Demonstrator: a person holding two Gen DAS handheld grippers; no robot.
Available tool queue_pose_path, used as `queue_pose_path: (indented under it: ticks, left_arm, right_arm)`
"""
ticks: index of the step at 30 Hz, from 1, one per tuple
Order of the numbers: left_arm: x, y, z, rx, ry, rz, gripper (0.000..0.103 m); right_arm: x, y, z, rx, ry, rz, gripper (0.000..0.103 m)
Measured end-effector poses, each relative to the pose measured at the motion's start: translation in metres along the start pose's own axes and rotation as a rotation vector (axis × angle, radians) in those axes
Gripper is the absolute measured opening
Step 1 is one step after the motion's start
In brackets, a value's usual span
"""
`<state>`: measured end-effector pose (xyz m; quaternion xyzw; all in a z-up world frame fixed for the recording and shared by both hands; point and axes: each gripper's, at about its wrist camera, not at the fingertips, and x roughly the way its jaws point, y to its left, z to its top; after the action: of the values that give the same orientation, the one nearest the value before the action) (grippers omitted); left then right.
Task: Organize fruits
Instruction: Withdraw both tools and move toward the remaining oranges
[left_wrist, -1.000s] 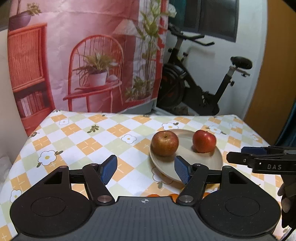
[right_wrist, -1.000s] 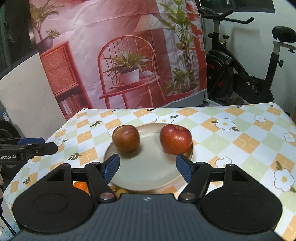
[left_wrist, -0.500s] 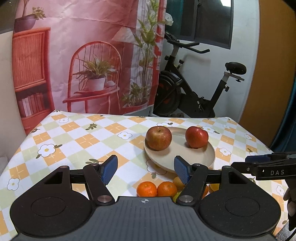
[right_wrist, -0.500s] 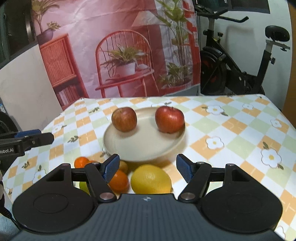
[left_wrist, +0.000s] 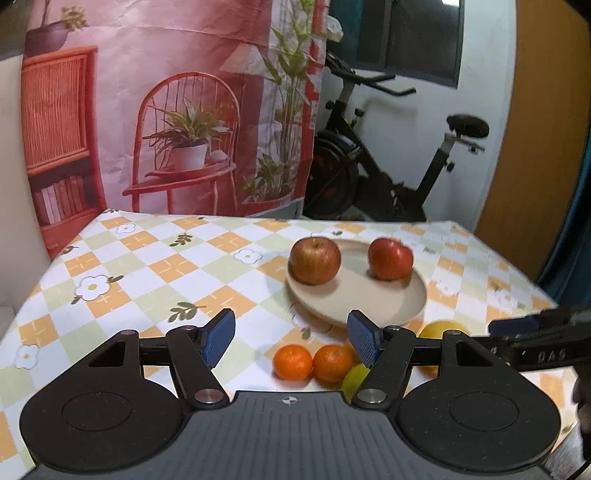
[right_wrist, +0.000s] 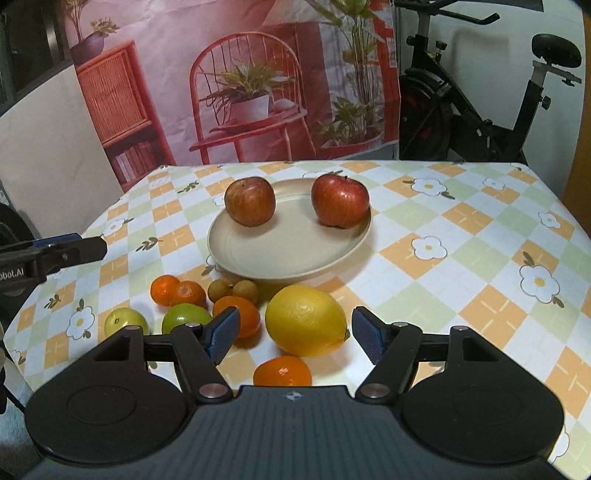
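Right wrist view: the right tool (right_wrist: 291, 334) hangs tilted down over the counter (right_wrist: 461, 236), jaws wide and empty, a yellow lemon (right_wrist: 306, 319) lying between its fingertips but untouched. Two apples (right_wrist: 250, 201) sit on a beige plate (right_wrist: 291, 258) at twelve o'clock; small oranges (right_wrist: 178, 291) and limes (right_wrist: 186, 317) cluster at ten o'clock. Sorting looks barely begun; next, probably lower and close on the lemon. The left tool (left_wrist: 291, 341) is likewise wide, empty, above the oranges.
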<state>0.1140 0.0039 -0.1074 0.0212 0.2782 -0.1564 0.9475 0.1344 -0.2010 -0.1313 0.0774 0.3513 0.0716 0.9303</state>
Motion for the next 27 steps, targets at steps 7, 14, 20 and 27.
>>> queue_pose_path:
  ticks: [7,14,20,27]
  left_arm:
    - [-0.002,0.012,-0.008,-0.024,0.031,0.018,0.07]
    - [0.001,0.021,-0.011,-0.057,0.054,0.022,0.07]
    - [0.001,0.017,-0.012,-0.042,0.055,0.013,0.07]
    - [0.002,0.013,-0.015,-0.037,0.064,-0.001,0.07]
  right_arm:
    - [0.003,0.002,-0.001,0.003,0.026,0.008,0.07]
    - [0.007,0.002,-0.003,0.012,0.054,0.022,0.065]
    - [0.01,-0.002,-0.006,0.045,0.081,0.037,0.057]
    - [0.017,-0.002,-0.009,0.063,0.13,0.043,0.055]
